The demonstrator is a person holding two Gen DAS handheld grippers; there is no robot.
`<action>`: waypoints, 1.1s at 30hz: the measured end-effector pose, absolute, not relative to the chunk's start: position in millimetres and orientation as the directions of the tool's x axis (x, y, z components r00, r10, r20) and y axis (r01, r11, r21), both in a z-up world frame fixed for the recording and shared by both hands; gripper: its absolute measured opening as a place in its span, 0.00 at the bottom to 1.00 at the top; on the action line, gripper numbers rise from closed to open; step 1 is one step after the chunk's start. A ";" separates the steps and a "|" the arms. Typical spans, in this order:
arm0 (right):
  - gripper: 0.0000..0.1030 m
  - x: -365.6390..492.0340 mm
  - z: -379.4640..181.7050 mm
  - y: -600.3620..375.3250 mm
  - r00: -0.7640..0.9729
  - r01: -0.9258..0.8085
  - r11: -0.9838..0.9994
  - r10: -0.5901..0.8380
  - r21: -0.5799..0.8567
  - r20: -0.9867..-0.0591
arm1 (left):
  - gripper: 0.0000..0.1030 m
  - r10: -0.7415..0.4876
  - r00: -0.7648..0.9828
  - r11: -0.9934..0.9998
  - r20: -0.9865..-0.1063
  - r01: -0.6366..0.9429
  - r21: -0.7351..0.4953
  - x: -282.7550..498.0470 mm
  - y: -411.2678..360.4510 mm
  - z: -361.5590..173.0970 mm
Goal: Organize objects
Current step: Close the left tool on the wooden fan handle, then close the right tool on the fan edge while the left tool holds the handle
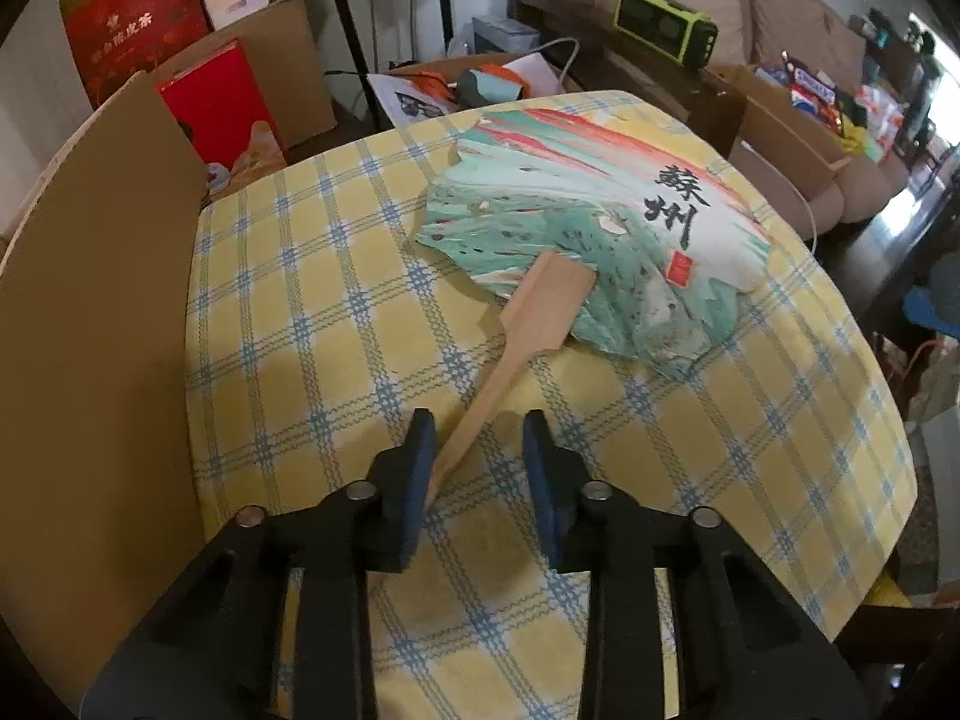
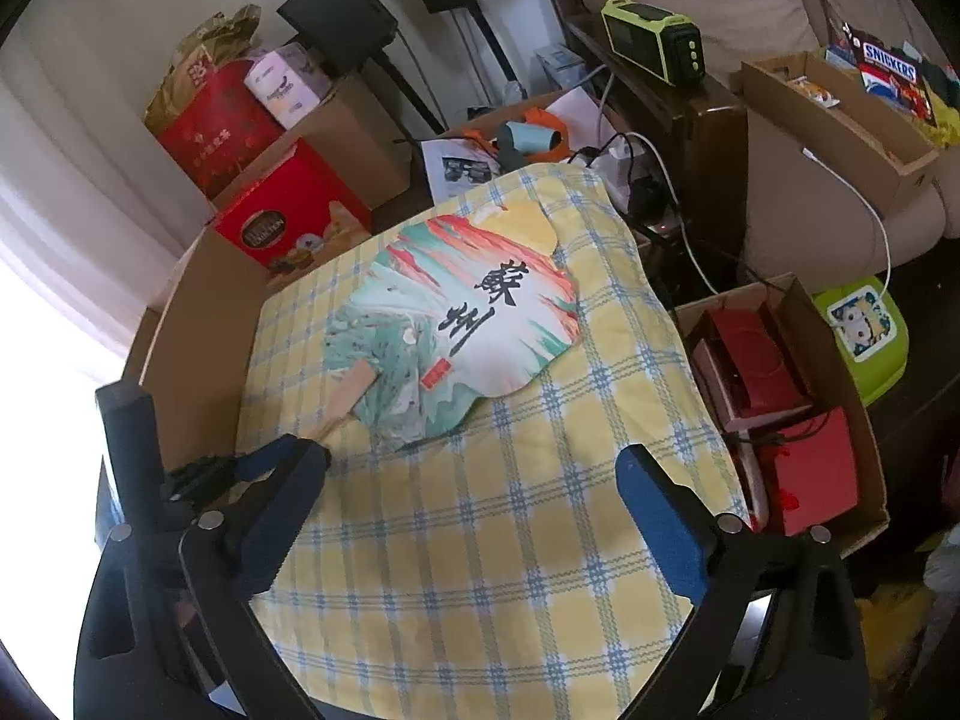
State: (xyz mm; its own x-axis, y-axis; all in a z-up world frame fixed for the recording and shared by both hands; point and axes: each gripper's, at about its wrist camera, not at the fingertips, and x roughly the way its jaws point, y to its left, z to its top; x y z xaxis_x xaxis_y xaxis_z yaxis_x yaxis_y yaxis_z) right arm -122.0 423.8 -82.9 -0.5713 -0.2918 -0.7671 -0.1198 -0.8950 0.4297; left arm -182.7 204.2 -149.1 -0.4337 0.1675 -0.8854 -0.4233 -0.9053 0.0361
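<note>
The left gripper (image 1: 479,438) points steeply down at the table, its two blue pads (image 1: 420,462) standing either side of the thin end of the fan's wooden handle (image 1: 480,408). The handle tip lies against the left pad, while a clear gap shows between it and the right pad, so the jaws are narrowed around the handle but not clamped on it. In the right wrist view that gripper (image 2: 264,468) shows at the left edge, at the handle's end.

The right gripper (image 2: 474,468) is spread wide over bare cloth, nothing between its pads, with the fan beyond and to the left of it.

The fan (image 1: 576,228) lies flat on the yellow checked cloth (image 1: 312,324), handle toward the left gripper, its green, white and red leaf with black characters spreading away from it toward the far side of the table.

Outward: a cardboard sheet (image 1: 90,312) stands along the cloth's left edge, a red box (image 1: 222,102) behind it. A green radio (image 2: 654,48) sits further back, and to the right of the table an open carton (image 2: 804,396) holds red boxes.
</note>
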 end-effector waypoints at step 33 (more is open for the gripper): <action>0.31 -148.1 -148.9 436.8 -0.562 -0.229 -0.702 -0.470 0.674 -0.681 | 0.07 0.478 -0.201 -0.833 -0.855 -0.414 -0.367 -147.8 203.0 -144.7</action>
